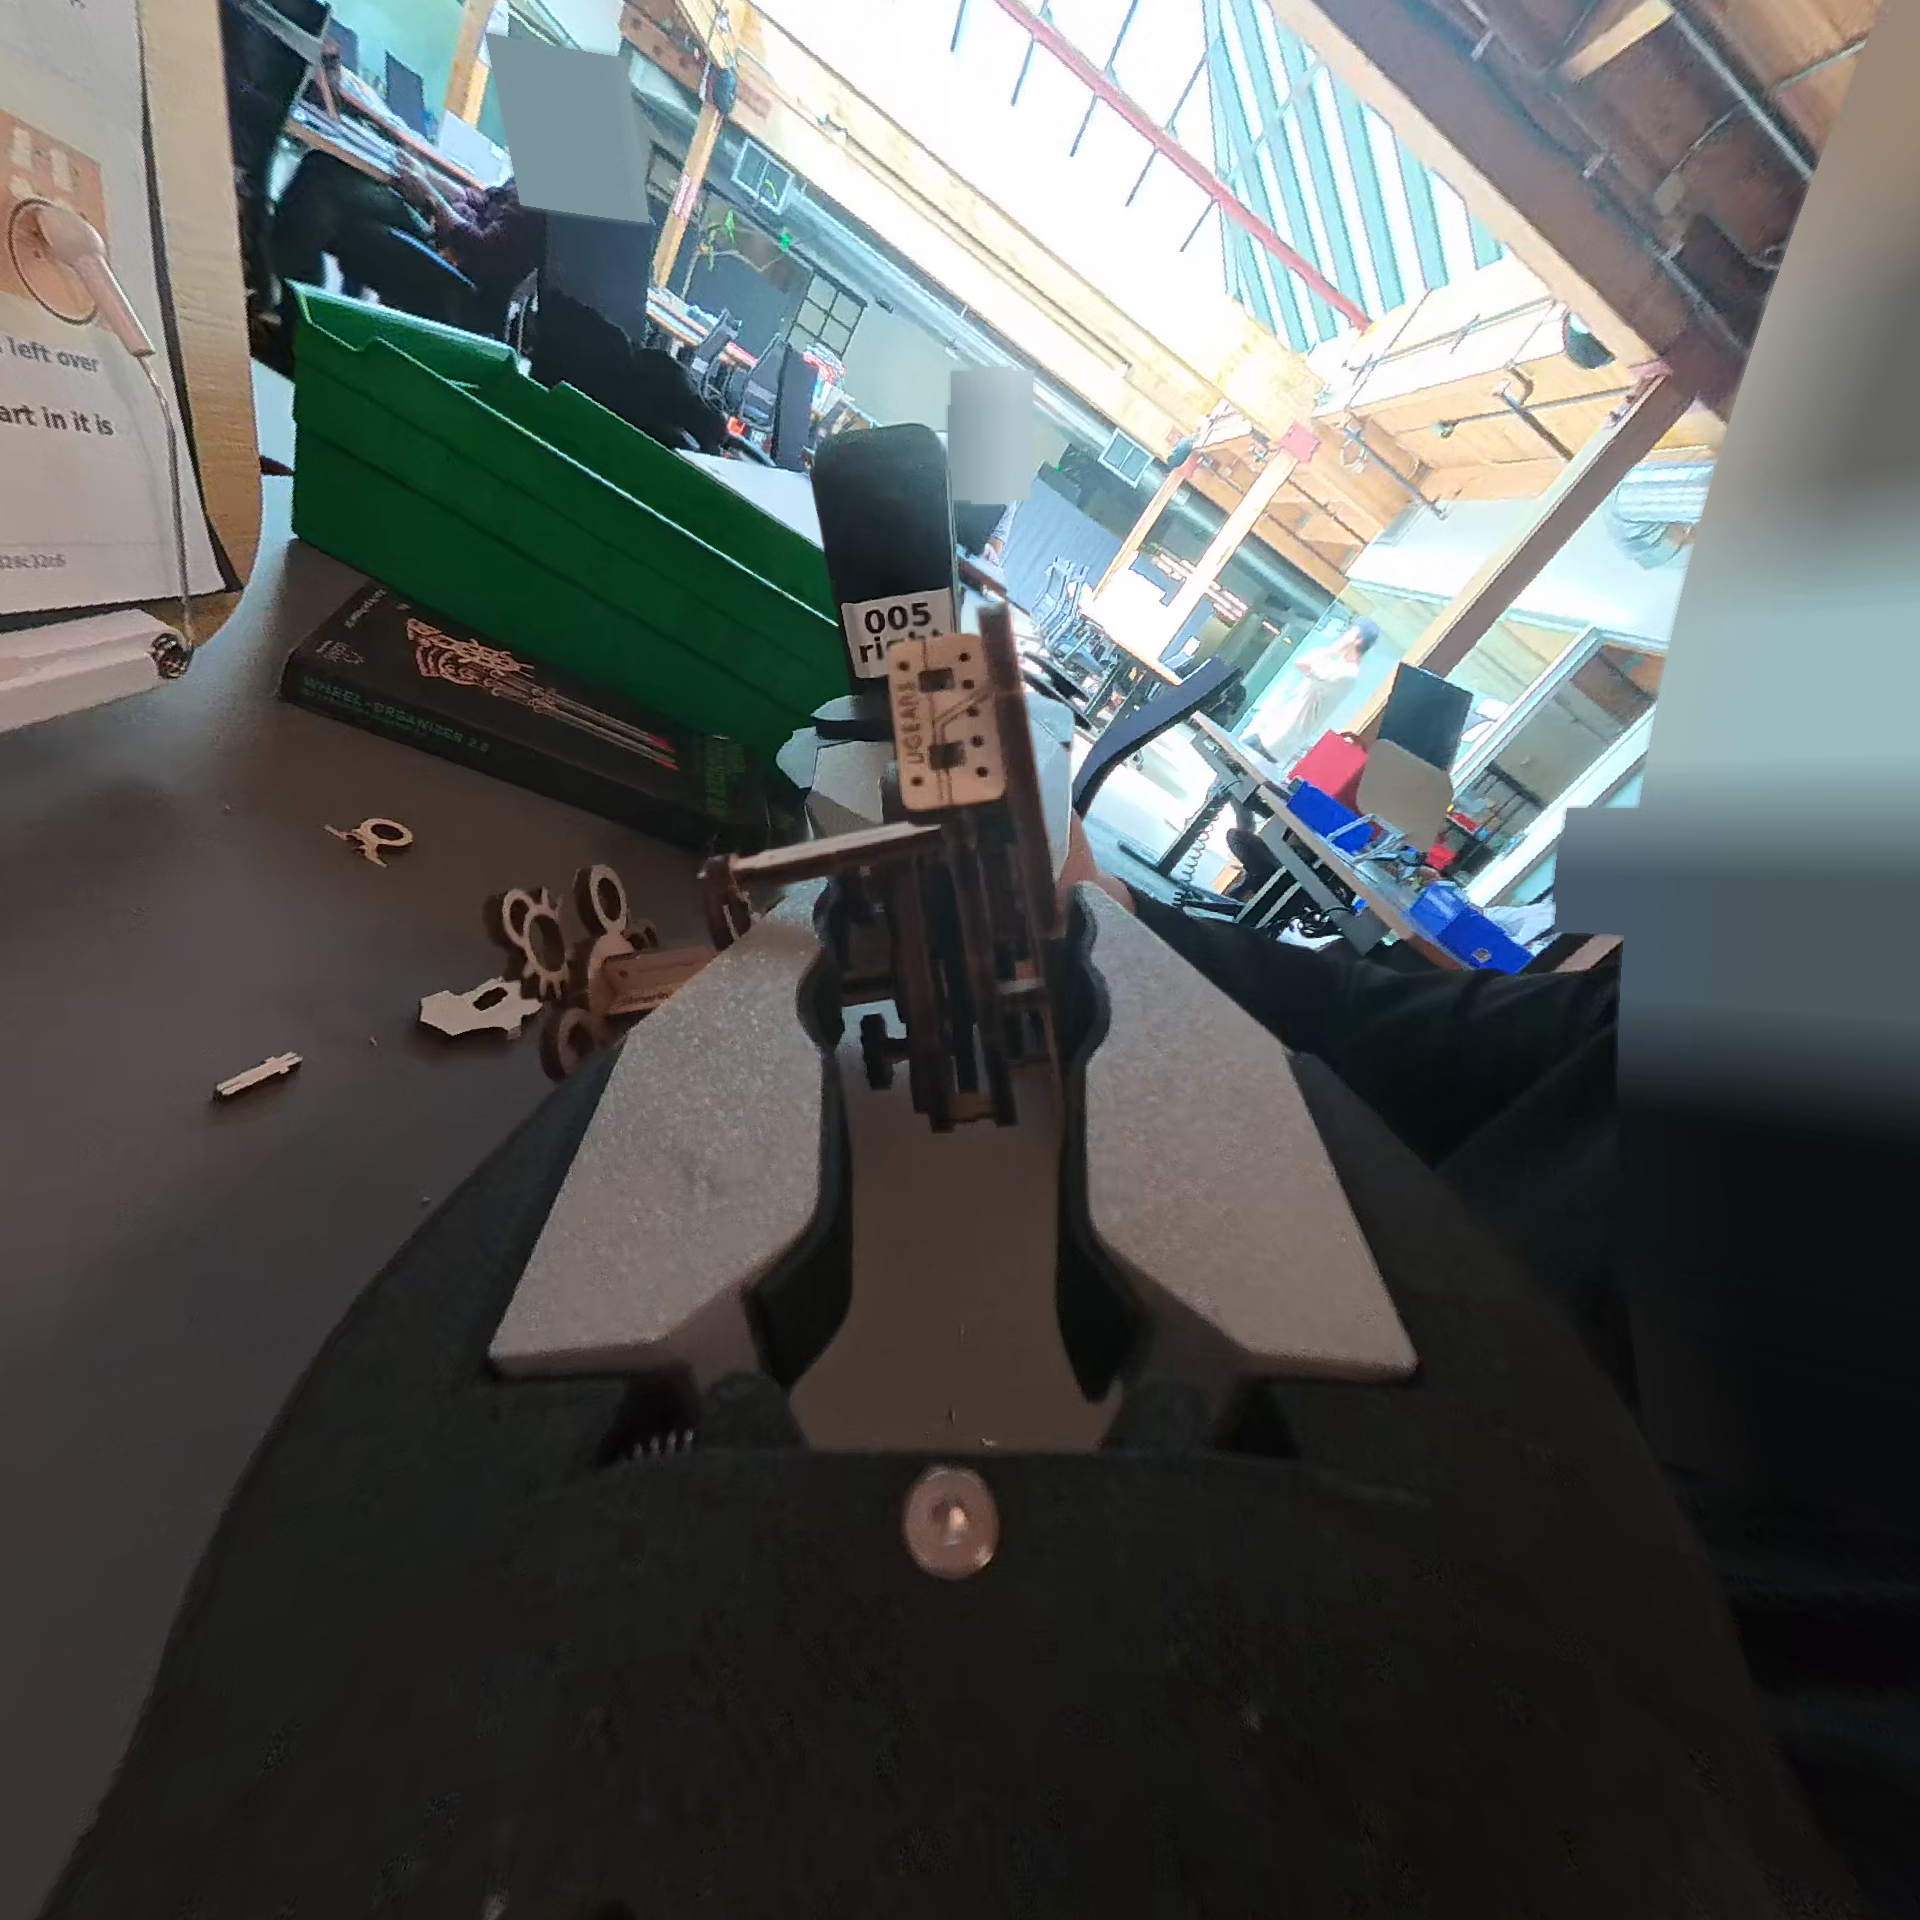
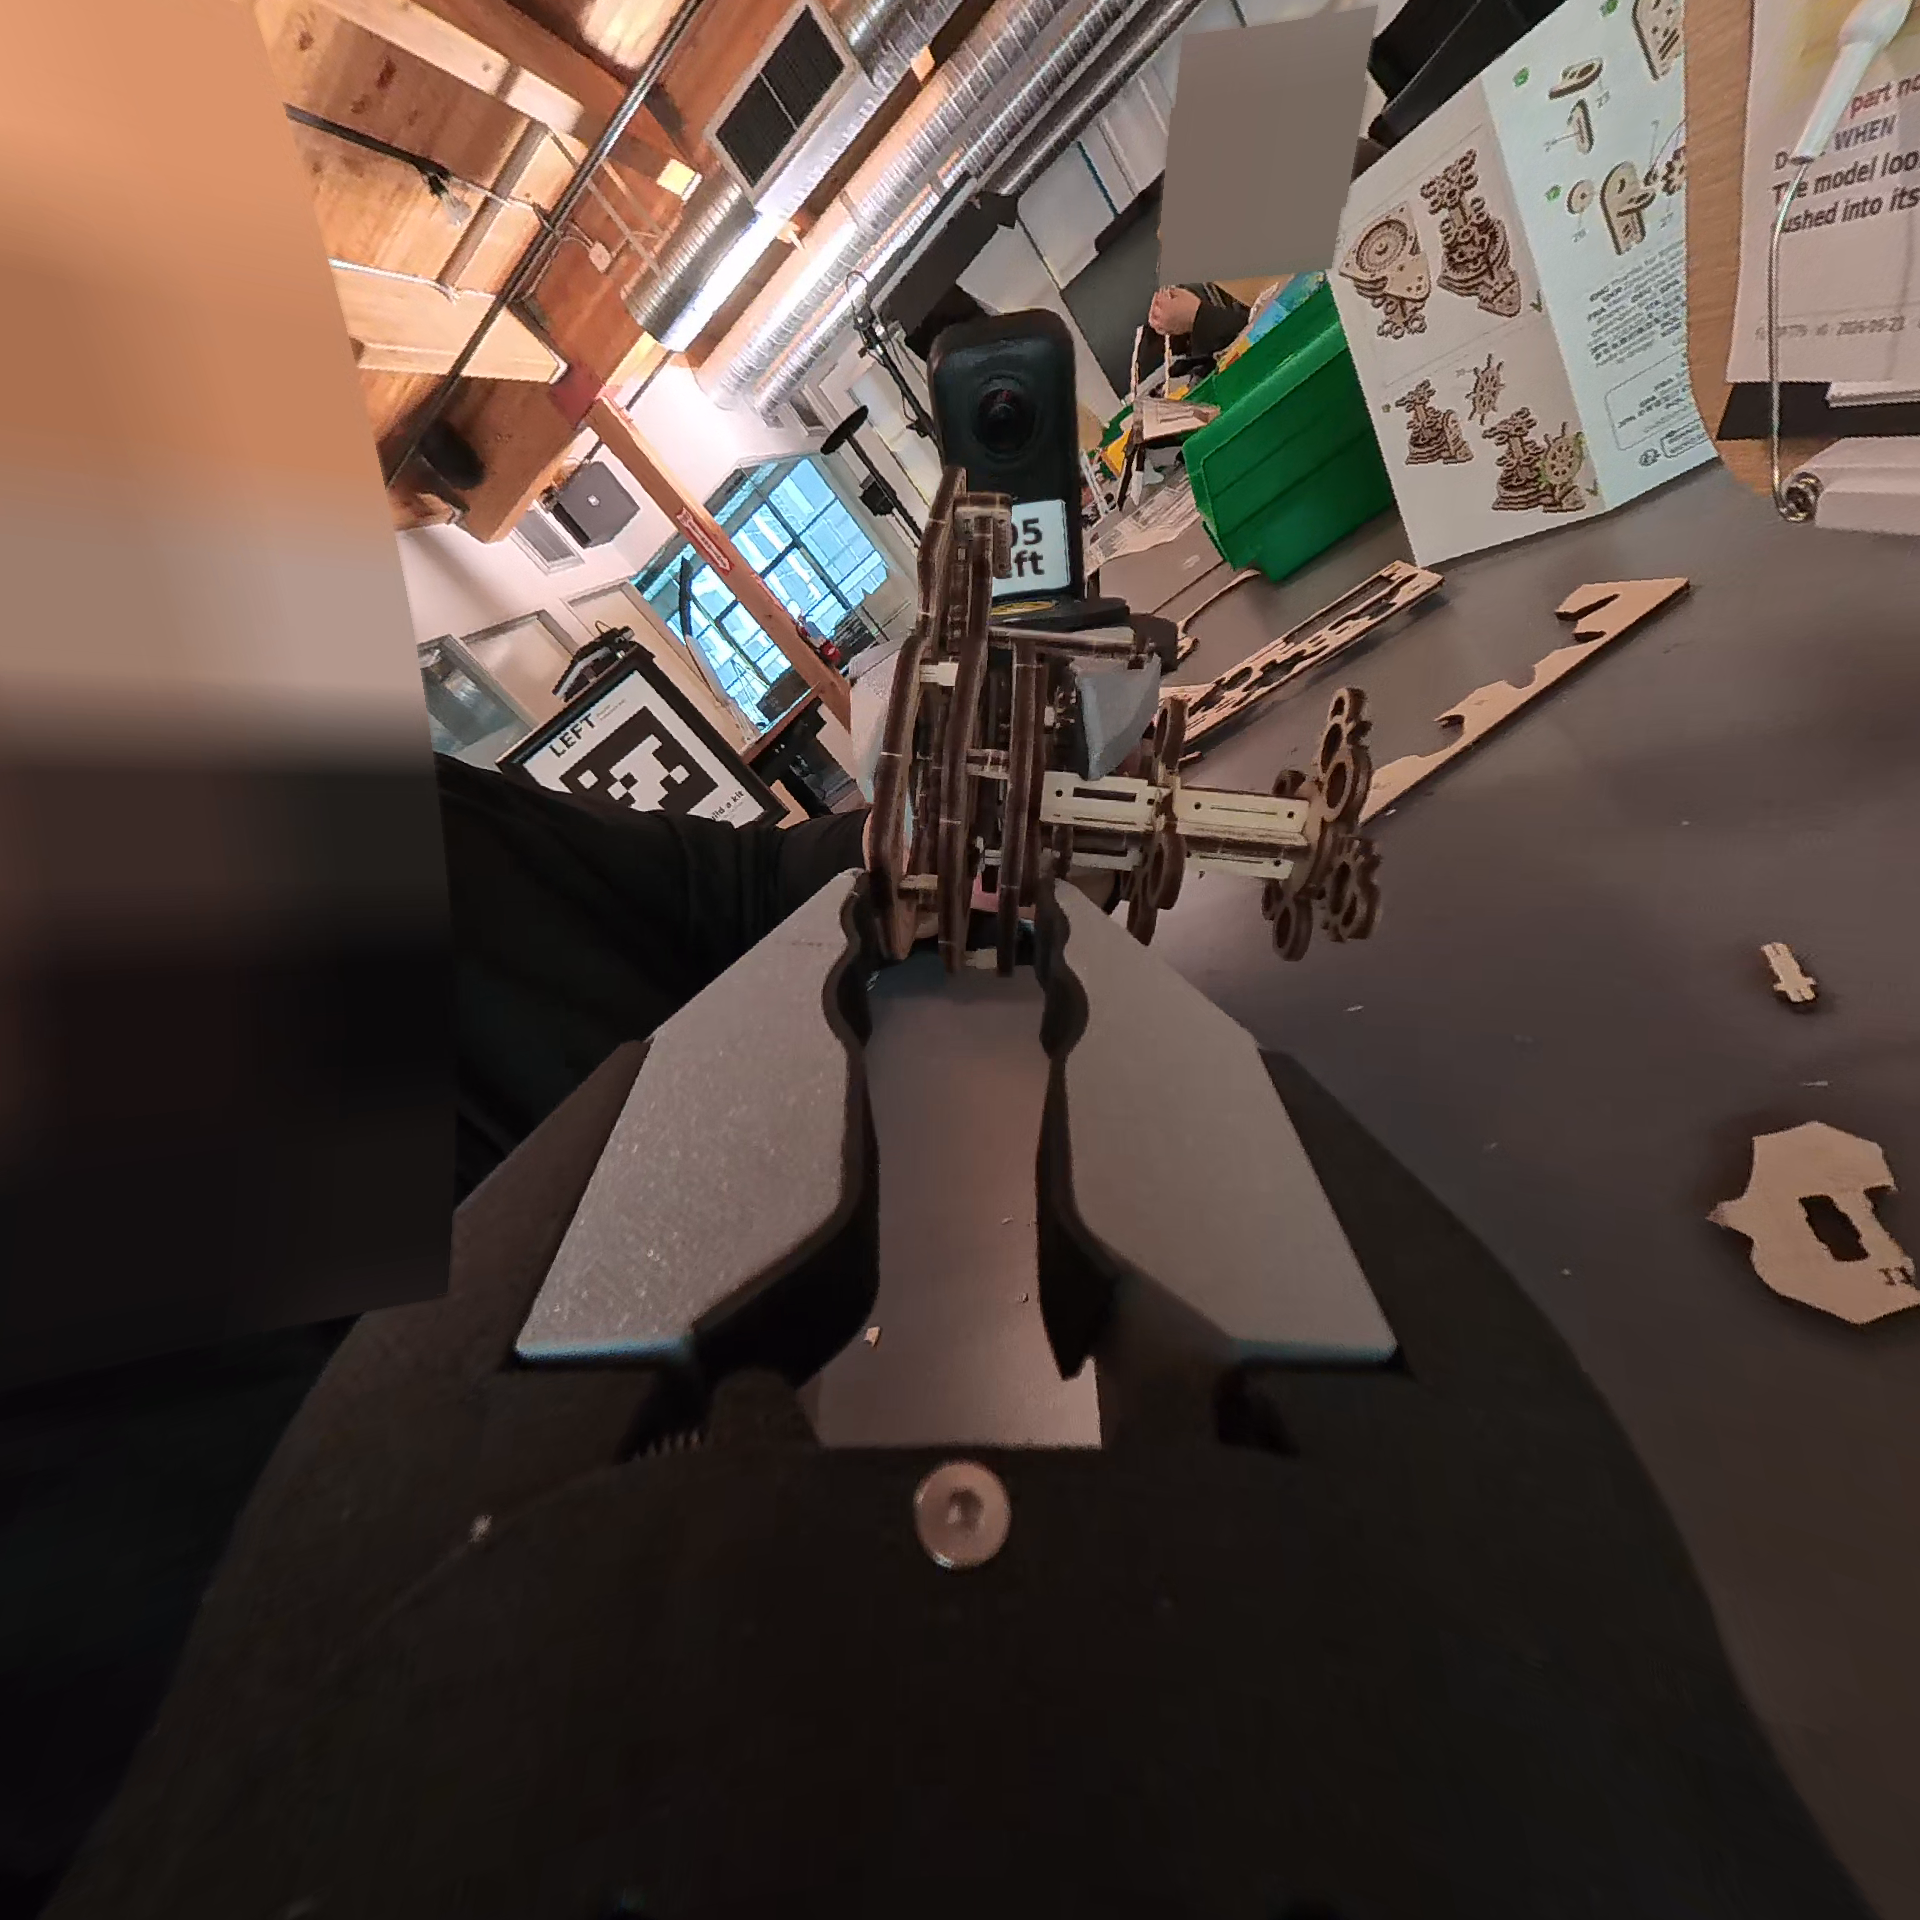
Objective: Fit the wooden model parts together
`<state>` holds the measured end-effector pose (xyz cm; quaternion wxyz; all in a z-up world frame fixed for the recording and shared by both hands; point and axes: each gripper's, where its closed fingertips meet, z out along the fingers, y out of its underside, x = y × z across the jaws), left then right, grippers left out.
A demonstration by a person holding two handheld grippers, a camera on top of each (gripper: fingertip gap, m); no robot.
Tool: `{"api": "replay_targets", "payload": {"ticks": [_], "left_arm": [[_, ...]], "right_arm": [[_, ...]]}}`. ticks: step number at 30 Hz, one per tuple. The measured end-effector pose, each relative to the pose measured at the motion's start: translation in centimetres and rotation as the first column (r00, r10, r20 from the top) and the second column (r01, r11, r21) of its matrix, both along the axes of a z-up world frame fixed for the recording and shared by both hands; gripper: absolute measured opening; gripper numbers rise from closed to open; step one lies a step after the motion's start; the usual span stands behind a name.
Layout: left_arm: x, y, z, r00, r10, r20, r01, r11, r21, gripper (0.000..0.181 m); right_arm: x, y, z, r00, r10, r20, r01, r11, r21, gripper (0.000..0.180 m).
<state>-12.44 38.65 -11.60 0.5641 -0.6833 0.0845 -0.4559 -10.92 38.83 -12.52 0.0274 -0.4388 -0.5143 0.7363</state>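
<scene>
The wooden model (image 1: 961, 935) is a stack of dark laser-cut plates with a pale slotted plate on top. My left gripper (image 1: 951, 951) is shut on its near end. The right gripper's camera (image 1: 883, 520) stands just behind it. In the right wrist view my right gripper (image 2: 956, 925) is shut on the same model (image 2: 961, 790), held above the table, with the left gripper's camera (image 2: 1003, 416) behind. A pale axle with gears (image 2: 1320, 831) sticks out of the model to the right. Loose parts lie on the table: a shield-shaped piece (image 2: 1829, 1236) and a small peg (image 2: 1789, 975).
A green bin (image 1: 499, 499) and a black kit box (image 1: 478, 696) sit at the back of the dark table (image 1: 208, 1247). Punched-out wooden sheets (image 2: 1538, 665), a standing instruction sheet (image 2: 1507, 312) and a green bin (image 2: 1288, 457) stand on the far side. A person's dark sleeve (image 1: 1403, 1018) is close by. Left tips and right tips are each some 15 centimetres from the small peg (image 2: 1789, 975). It is also in sight in the left wrist view (image 1: 272, 1063).
</scene>
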Motion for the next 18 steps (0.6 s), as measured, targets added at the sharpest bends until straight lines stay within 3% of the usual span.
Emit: {"api": "replay_targets", "payload": {"ticks": [10,16,18], "left_arm": [[0.1,0.0,0.2,1.0,0.027,-0.003,-0.027,1.0,0.013,0.036],[-0.3,-0.1,0.7,0.999,0.032,0.023,-0.032,0.999,0.01,0.036],[-0.6,0.0,0.6,0.999,0.053,0.003,-0.053,0.999,0.007,0.036]], "right_arm": [[0.1,0.0,0.1,1.0,-0.017,0.007,0.017,0.998,0.053,0.023],[-0.1,0.0,1.0,1.0,0.017,0.012,-0.016,0.997,-0.069,0.028],[-0.4,0.2,1.0,1.0,-0.013,0.014,0.014,0.999,-0.047,0.032]]}}
